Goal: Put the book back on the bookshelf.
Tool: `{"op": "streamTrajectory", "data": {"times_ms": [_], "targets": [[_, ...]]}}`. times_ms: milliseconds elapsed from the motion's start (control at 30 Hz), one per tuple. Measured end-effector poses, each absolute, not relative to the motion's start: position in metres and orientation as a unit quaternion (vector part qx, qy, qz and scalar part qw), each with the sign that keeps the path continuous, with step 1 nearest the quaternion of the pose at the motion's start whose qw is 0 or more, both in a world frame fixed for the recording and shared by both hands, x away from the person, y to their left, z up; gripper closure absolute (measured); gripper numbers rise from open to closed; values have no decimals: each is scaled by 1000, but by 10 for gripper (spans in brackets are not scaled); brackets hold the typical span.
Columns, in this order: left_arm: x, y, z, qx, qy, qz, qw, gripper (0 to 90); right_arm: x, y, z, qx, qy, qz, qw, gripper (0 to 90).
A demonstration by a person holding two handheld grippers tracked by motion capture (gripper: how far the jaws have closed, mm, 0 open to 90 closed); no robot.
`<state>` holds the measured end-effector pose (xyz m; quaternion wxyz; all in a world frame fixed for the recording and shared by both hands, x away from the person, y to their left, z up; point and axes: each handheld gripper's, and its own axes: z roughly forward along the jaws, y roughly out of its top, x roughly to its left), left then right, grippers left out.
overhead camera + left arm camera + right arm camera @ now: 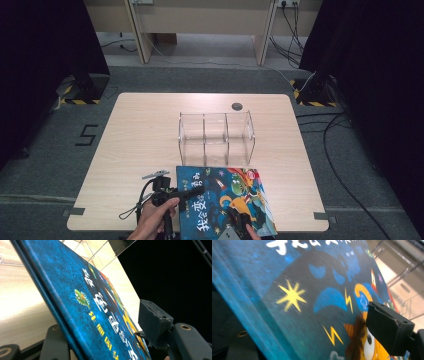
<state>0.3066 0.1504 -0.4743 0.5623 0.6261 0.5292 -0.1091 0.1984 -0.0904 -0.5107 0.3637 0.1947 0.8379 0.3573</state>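
A blue picture book (225, 197) with a cartoon cover lies at the table's front edge, just in front of a clear three-bay organiser (216, 135). My left gripper (192, 191), held in a hand, reaches over the book's left edge. In the left gripper view the book (75, 282) runs between the jaws of my left gripper (100, 332), one under it and one standing off above the cover. My right gripper (239, 220) comes in over the near edge. Its jaws straddle the book (312, 277), and my right gripper (312, 337) stands open around it.
The wooden table (140, 140) has a round black grommet (237, 106) behind the organiser. The left gripper's cable (134, 209) loops on the table by the hand. Dark curtains flank both sides, and cables (340, 165) trail on the floor to the right.
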Motion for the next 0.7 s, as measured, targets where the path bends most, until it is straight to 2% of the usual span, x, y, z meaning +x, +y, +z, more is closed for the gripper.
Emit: {"op": "streamTrajectory", "data": {"times_ms": [100,233,400,567,633,700], "targets": [[307,150,-474,631,525,-100,562,404,192,-84,-511,149,835,337,410,370],[308,154,-472,625,524,-103,569,422,185,-86,-505,167,818,366,410,485],[309,153,-473,622,529,-133,562,338,186,-98,-493,197,805,393,398,530],[312,157,-477,600,535,-198,561,321,187,-111,-481,221,787,418,396,578],[311,160,-478,602,523,-178,576,407,189,-119,-474,244,772,444,385,585],[313,165,-475,590,523,-179,589,415,191,-125,-470,252,768,451,378,585]]}}
